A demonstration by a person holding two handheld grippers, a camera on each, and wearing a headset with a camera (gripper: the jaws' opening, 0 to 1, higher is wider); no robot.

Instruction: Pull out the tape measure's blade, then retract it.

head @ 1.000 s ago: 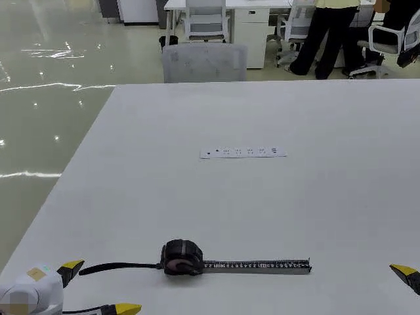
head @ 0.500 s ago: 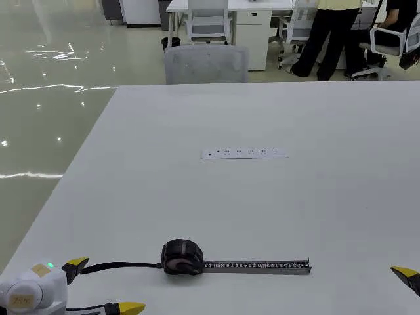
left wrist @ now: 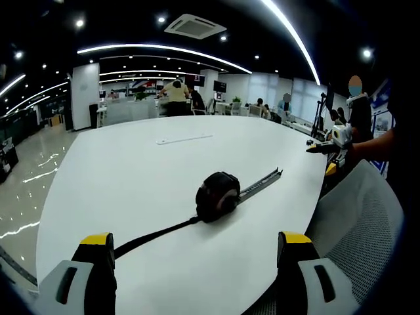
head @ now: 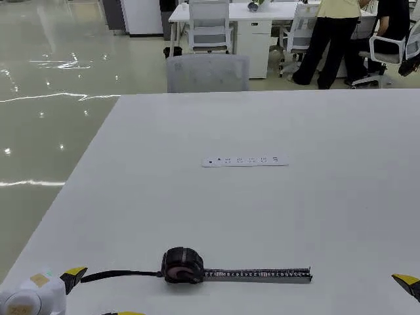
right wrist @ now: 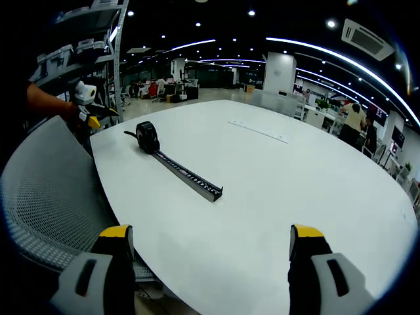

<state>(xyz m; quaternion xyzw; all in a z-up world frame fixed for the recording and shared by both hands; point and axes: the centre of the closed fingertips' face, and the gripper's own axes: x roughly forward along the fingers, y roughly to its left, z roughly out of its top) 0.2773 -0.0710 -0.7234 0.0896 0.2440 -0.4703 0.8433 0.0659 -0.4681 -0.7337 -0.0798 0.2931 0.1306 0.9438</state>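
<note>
Brightly and evenly lit from overhead in the head view, and sharp throughout, with white glare streaks across the glossy floor (head: 46,131) at left. Almost shadowless on the pale surface (head: 262,210), bar a thin dark edge under the tape (head: 182,265). Strongly bowed by fisheye in both gripper views, dimmer toward the edges, with ceiling strips (left wrist: 164,47) and spots blown out to white.

The table (head: 328,216) is viewed downward from its near edge in the head view; the tape (head: 182,265) is shared, seen low from opposite ends in the gripper views.
</note>
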